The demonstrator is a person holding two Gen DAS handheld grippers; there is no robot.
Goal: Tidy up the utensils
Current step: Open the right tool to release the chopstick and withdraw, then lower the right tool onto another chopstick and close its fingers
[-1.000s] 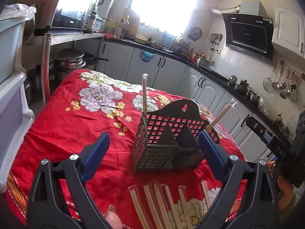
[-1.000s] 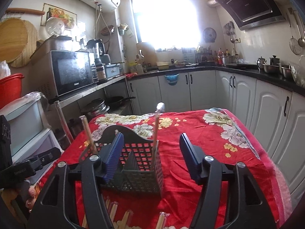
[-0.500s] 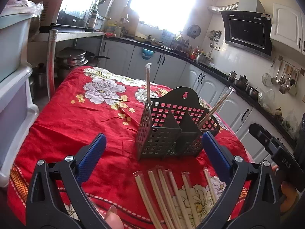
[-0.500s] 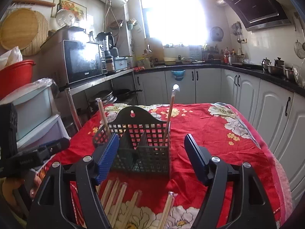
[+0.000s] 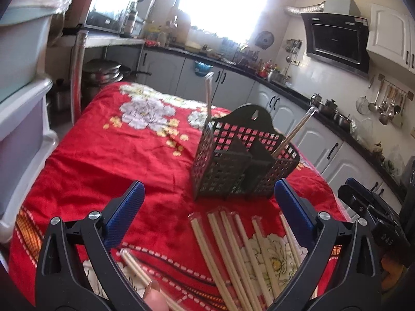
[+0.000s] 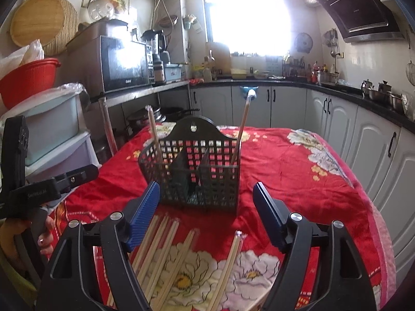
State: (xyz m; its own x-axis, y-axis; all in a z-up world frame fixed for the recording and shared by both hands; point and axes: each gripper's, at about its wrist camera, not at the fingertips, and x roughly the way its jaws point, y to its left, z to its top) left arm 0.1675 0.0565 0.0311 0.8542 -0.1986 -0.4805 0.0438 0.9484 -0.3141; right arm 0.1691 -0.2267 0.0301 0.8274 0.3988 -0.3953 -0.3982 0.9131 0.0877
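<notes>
Both grippers, left (image 5: 207, 207) spread wide and empty, right (image 6: 206, 215) opening on nothing, hang over the chopsticks (image 5: 228, 254); next, pinch one for the caddy (image 5: 243, 163).

Both wrist views look down, close, sharing the caddy (image 5: 243, 158) and tablecloth (image 6: 285, 160)

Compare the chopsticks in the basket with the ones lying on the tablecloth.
The chopsticks in the basket stand tilted, one pair at each end of the black basket; the chopsticks on the tablecloth lie flat in a loose row before it. Two pairs stand; more lie. Both look pale, in clear sleeves.
</notes>
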